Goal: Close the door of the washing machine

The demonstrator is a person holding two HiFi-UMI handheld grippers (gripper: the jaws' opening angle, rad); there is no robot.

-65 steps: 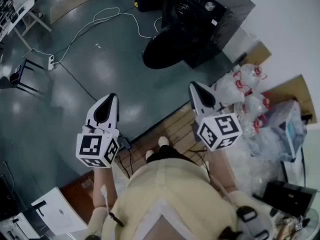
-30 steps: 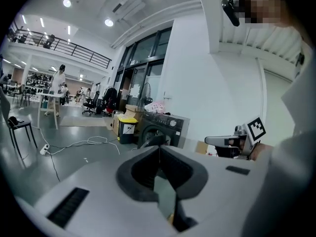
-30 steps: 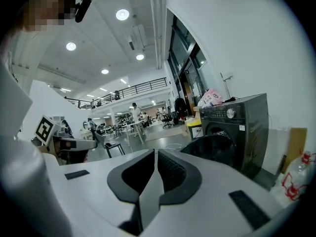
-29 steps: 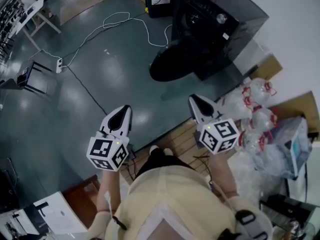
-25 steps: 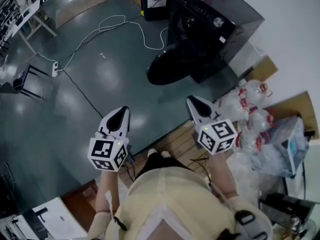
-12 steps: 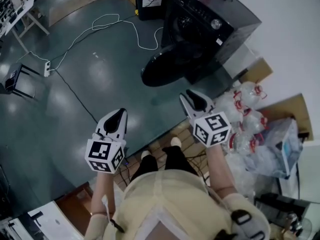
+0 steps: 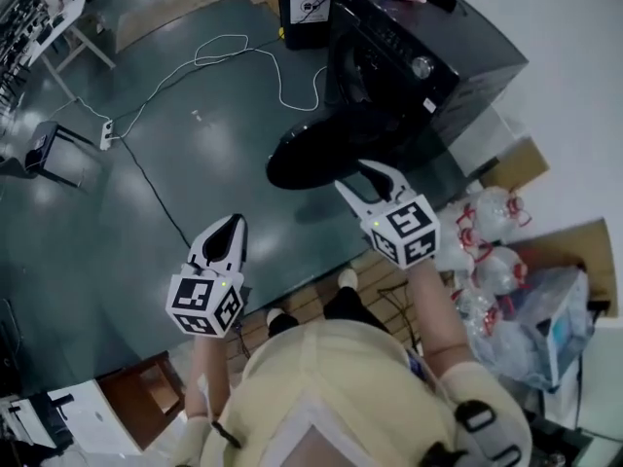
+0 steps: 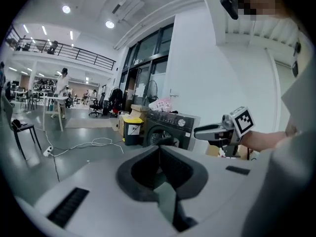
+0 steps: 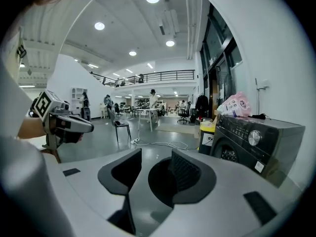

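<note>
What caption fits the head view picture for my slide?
Right hand-held gripper, empty jaws opening, points toward the open door of the washing machine.

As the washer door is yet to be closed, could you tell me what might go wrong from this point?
The door hangs wide open, close ahead of the right gripper, whose empty jaws are opening: a spread jaw could catch on the rim instead of pushing it flat. The white cable loops across the floor left of the washing machine; a step that way might snag it.
</note>
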